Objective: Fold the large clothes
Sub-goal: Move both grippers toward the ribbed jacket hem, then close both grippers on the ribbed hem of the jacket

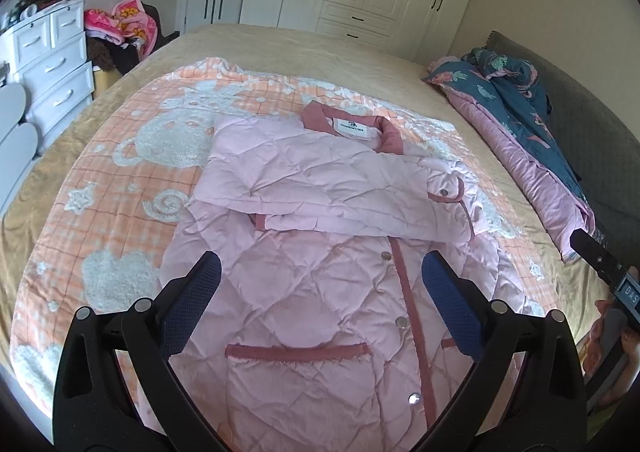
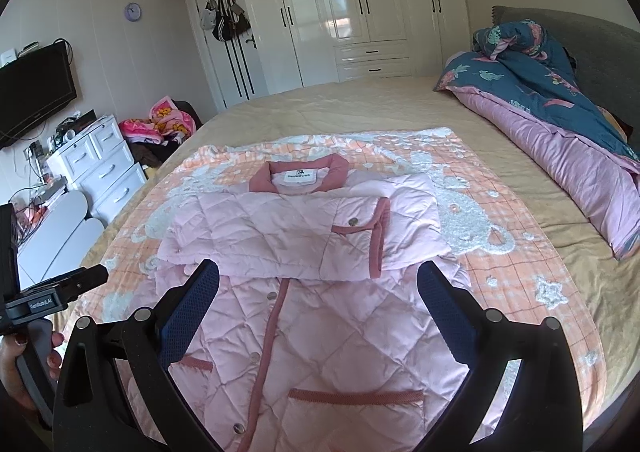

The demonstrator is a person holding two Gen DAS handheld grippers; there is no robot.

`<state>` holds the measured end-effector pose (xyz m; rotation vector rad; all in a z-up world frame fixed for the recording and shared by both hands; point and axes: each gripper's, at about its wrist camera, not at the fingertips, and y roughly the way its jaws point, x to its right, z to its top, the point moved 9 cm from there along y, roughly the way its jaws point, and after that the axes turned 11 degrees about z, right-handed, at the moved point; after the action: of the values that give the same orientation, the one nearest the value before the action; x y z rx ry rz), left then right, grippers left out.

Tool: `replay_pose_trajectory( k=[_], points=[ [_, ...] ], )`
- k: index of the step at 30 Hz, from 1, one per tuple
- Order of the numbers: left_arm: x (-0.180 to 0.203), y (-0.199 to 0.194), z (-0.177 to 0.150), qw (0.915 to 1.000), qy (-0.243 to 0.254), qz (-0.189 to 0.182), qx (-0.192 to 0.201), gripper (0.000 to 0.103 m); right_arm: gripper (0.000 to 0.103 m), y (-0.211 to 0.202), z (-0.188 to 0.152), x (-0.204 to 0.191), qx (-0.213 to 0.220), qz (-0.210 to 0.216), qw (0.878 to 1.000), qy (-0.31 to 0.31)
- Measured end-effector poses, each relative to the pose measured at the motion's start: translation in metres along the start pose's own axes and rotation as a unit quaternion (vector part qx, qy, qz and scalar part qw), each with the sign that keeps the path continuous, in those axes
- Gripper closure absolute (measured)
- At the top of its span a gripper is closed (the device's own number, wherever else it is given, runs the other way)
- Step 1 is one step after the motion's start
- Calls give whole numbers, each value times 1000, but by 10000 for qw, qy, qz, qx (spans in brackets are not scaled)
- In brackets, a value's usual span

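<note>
We are holding the left gripper (image 1: 322, 272) and right gripper (image 2: 318, 282) spread wide, gripping nothing, above the pink quilted coat (image 1: 320, 252) lying on the bed (image 1: 280, 44), sleeves folded across; its hem is cut off below.

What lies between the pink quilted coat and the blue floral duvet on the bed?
In the right wrist view: the peach checked blanket under the pink quilted coat, then bare beige bedsheet up to the blue floral duvet.

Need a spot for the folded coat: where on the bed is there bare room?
Free: the tan bedspread between the orange blanket and the wardrobe, and the strip between blanket and blue quilt. Crowded: the blanket's middle, under the pink coat.
</note>
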<state>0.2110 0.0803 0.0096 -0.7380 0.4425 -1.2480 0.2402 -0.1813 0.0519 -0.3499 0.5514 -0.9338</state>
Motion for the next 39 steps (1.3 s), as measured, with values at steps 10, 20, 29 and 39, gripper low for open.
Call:
replay_pose_trajectory(
  k=[10, 20, 29, 39],
  points=[
    [-8, 1, -19, 10000, -43, 1, -51, 9, 4, -7, -23, 19, -99, -153, 9998, 76],
    [-22, 10, -43, 9997, -110, 98, -176, 9, 4, -9, -51, 44, -324, -293, 9989, 176],
    [-42, 18, -70, 9988, -88, 342, -325, 9, 4, -8, -72, 61, -500, -376, 9976, 307],
    [-64, 14, -85, 9980, -233, 493, -322, 9, 4, -10, -93, 75, -705, -427, 9958, 402]
  ],
)
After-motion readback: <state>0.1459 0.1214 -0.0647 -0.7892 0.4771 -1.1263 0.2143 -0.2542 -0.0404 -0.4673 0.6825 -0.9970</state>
